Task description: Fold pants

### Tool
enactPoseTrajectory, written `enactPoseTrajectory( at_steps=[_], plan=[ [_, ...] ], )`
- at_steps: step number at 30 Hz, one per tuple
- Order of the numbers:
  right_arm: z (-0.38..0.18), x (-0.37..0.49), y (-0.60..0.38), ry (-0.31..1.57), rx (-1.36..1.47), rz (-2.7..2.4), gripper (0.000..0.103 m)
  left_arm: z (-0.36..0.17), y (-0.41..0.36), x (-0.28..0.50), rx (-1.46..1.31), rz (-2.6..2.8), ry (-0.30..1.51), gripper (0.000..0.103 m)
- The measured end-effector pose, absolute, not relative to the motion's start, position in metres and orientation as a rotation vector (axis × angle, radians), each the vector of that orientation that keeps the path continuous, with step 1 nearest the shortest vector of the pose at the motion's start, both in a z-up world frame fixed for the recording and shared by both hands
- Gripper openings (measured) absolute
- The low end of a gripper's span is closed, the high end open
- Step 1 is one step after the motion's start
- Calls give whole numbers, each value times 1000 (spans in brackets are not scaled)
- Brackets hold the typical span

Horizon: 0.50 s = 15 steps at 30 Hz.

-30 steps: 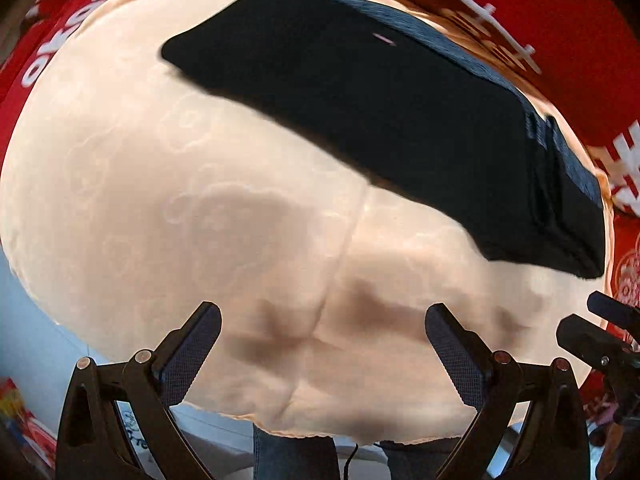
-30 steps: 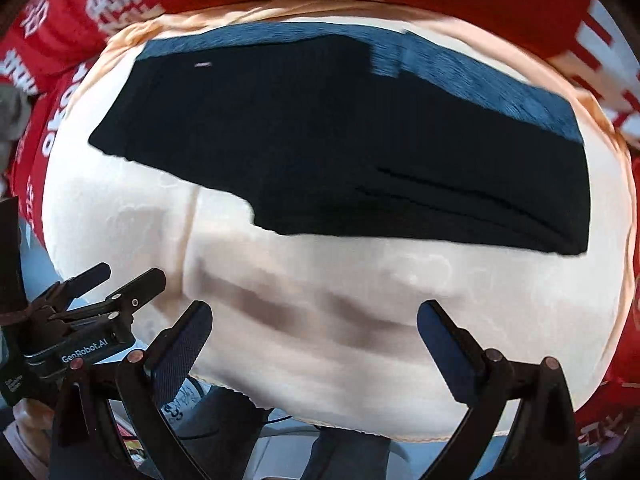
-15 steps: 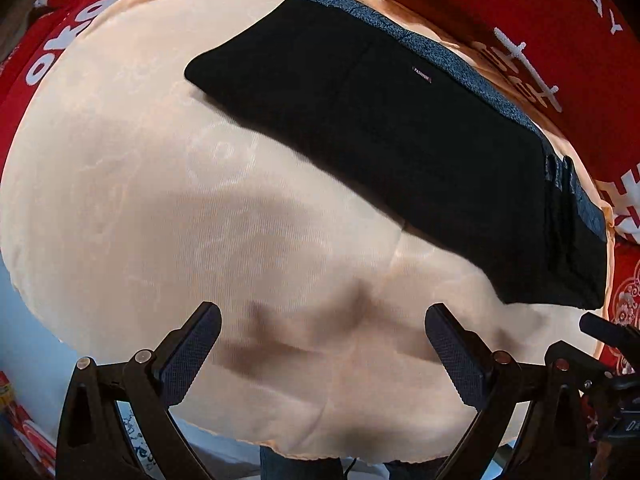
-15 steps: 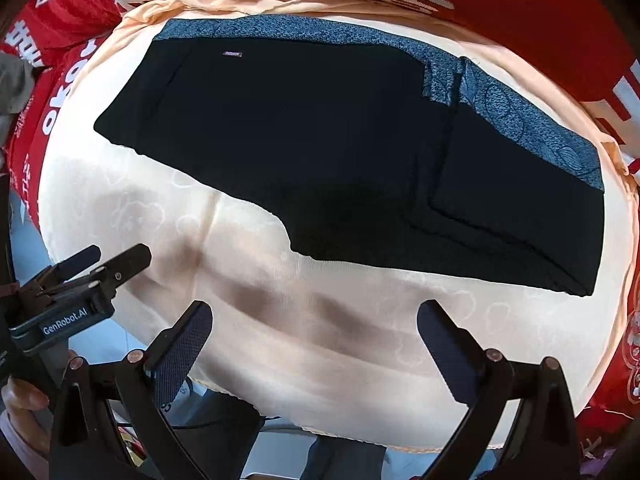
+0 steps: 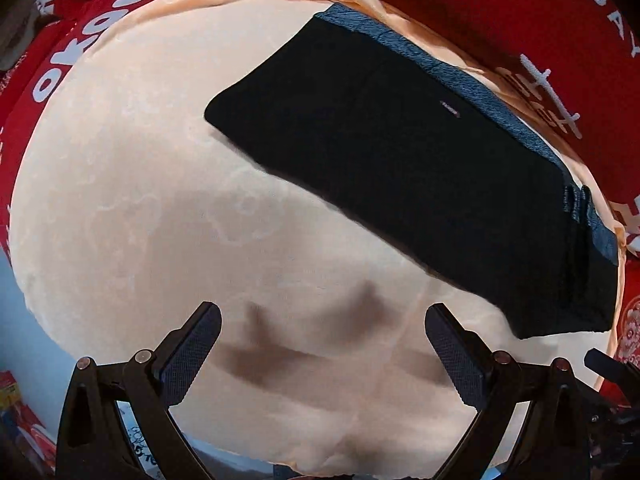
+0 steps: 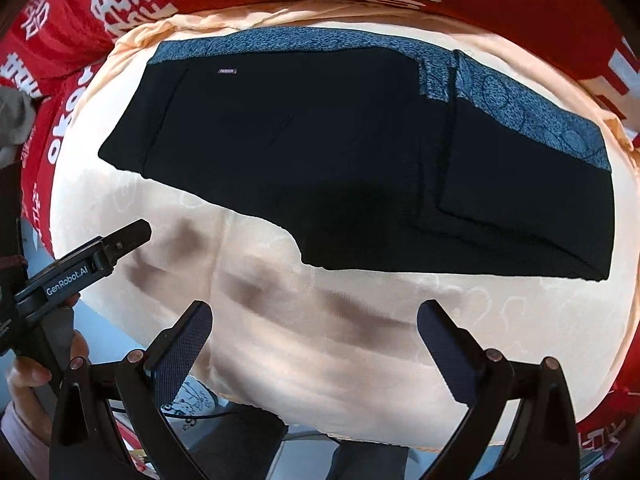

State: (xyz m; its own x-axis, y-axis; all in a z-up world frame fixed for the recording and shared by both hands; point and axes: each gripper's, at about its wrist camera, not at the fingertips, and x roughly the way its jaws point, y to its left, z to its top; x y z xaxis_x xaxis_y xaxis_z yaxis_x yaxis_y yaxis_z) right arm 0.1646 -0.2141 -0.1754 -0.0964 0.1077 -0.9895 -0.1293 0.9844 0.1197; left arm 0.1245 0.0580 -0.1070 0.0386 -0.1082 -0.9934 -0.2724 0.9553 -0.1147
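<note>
**Both grippers pulled back, pants folded on the cloth**

Since a second ago I have drawn both tools back toward me, so the pants sit farther up in each view. From my left gripper (image 5: 322, 340), the black pants (image 5: 420, 184) lie flat across the peach cloth (image 5: 140, 200), running from 11 o'clock to 4 o'clock, with the blue patterned waistband (image 5: 460, 76) along their far edge. From my right gripper (image 6: 314, 336), the pants (image 6: 320, 152) fill the upper half, a folded layer (image 6: 520, 184) stacked at 2 o'clock. Both tools are spread wide and hold nothing, apart from the fabric. My left tool shows at 9 o'clock in the right view. Red printed fabric (image 6: 100, 12) borders the cloth.
</note>
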Motion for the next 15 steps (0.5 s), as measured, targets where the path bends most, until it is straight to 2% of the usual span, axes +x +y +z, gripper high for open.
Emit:
enactPoseTrajectory(
  at_steps=[8,9,15],
  plan=[
    [-182,162,-212,1666,-3,209,102,-103,95,124,-370,184,1502,102],
    [-182,162,-211,1625,-11,262,102,-102,98,126,-376,193,1489,102],
    [-186,159,-209,1627,4,276,102,-102,119,147,-537,142,1426,102]
  ],
)
